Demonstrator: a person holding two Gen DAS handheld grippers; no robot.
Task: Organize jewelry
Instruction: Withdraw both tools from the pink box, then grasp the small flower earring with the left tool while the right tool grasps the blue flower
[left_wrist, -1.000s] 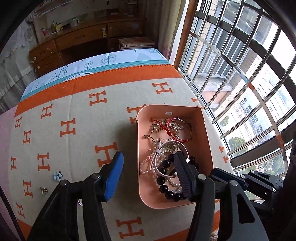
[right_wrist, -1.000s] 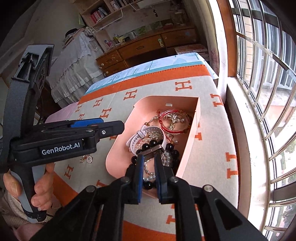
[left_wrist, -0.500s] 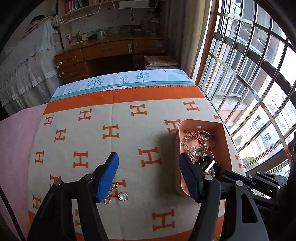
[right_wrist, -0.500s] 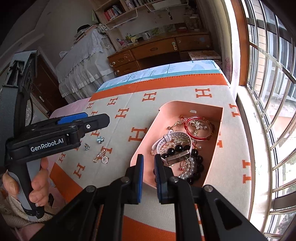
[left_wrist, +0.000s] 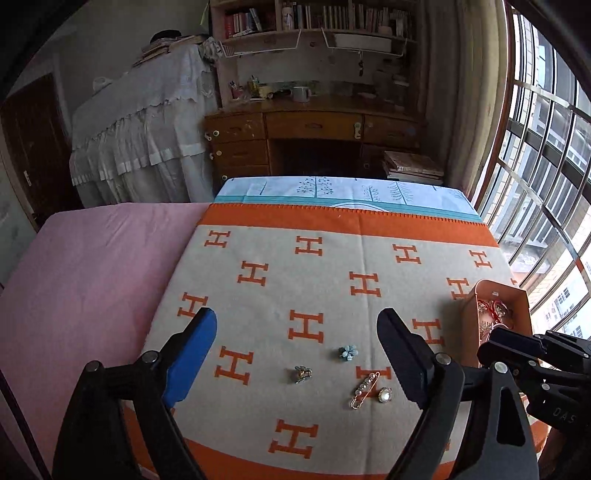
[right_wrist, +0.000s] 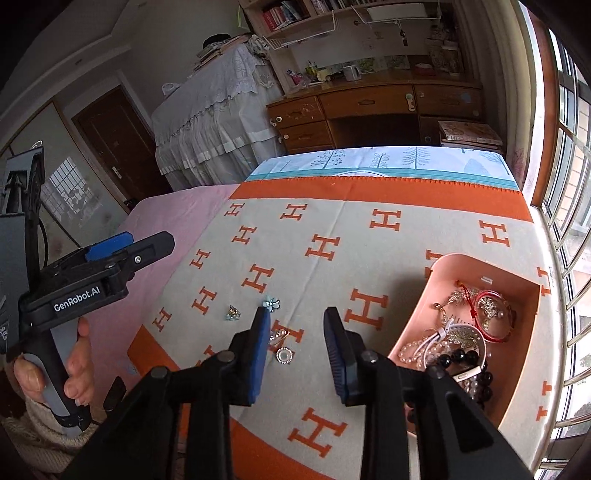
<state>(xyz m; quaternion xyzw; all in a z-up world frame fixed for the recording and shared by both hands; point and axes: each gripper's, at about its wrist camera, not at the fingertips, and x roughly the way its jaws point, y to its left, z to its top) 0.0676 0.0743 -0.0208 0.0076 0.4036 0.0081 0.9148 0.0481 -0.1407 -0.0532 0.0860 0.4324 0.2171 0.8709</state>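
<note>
A pink tray (right_wrist: 533, 332) holds bracelets, beads and a white band; it also shows at the right edge of the left wrist view (left_wrist: 526, 306). On the blanket lie a blue flower piece (left_wrist: 348, 352) (right_wrist: 271, 304), a small gold-blue charm (left_wrist: 303, 374) (right_wrist: 233, 313), a pearl safety-pin brooch (left_wrist: 365, 384) and a round pearl brooch (left_wrist: 385, 395) (right_wrist: 284, 356). My left gripper (left_wrist: 297, 332) is open and empty above these pieces. My right gripper (right_wrist: 296, 319) is open and empty, left of the tray, above the brooches.
The beige and orange H-pattern blanket (left_wrist: 332, 266) covers a bed with a pink sheet (left_wrist: 85, 280) on the left. A wooden desk (left_wrist: 314, 129) stands beyond the bed. Barred windows (left_wrist: 546, 155) run along the right.
Both grippers swung left, away from the tray. The right gripper opened from shut. The loose pieces on the blanket came into the left wrist view.
</note>
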